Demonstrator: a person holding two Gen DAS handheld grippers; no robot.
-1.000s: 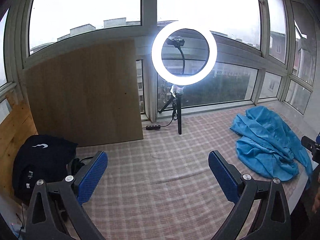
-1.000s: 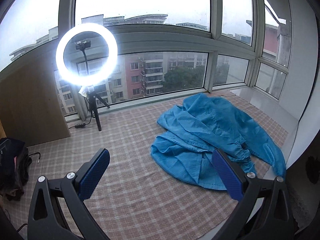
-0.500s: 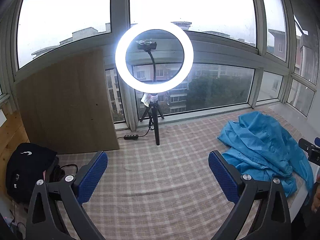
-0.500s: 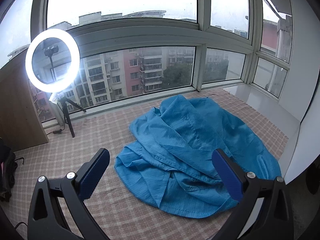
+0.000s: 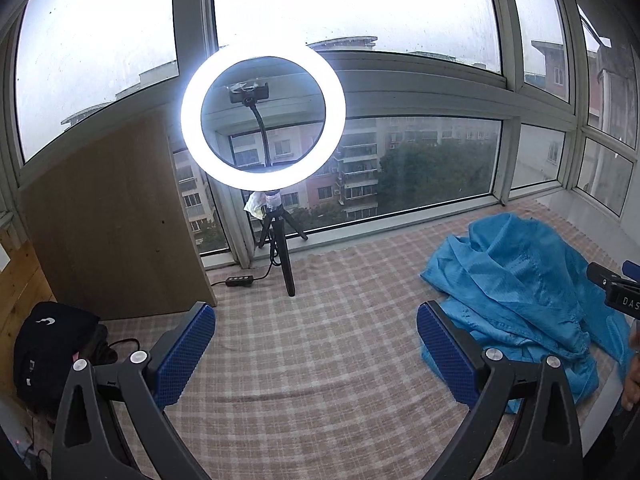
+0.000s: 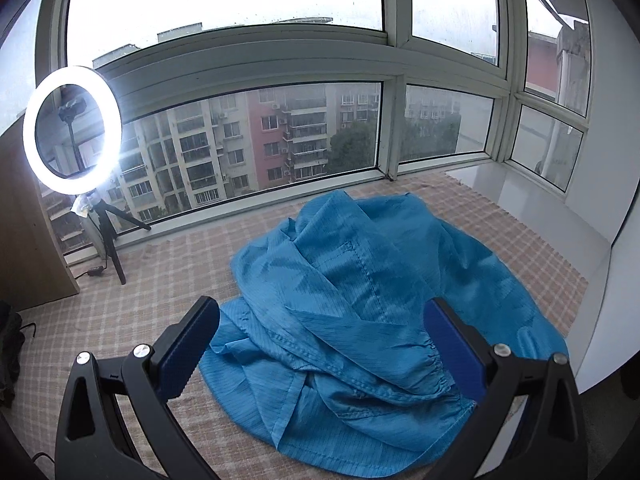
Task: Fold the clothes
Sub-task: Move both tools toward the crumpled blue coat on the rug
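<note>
Blue garment: crumpled blue garment [image 6: 360,312] lies in a heap on the checked mat [image 6: 160,264], toward the right side by the window, not yet spread or folded.
Right fingers: right gripper [image 6: 320,344] has its fingers [image 6: 188,348] spread wide, nothing pinched; the heap sits right between and just beyond them, gathered cuff [image 6: 434,364] close by the right-hand finger.
Left fingers: left gripper [image 5: 316,356] also spread, empty, hanging over bare mat; from here the garment [image 5: 516,292] lies off to the right, its near edge just past my right-hand finger [image 5: 444,354].
Nearer hand: the right, plainly; the left has to travel sideways across the mat to reach cloth.
Long axis: hard to call on a bundle like this; it seems to run roughly left-near to right-far, no clear shoulders or hem to judge by.
Off to the side: ring light [image 5: 263,116] on its tripod and a black bag [image 5: 48,344] far left, well apart from the cloth.
Next, I judge: find an edge, pull it flat first.
</note>
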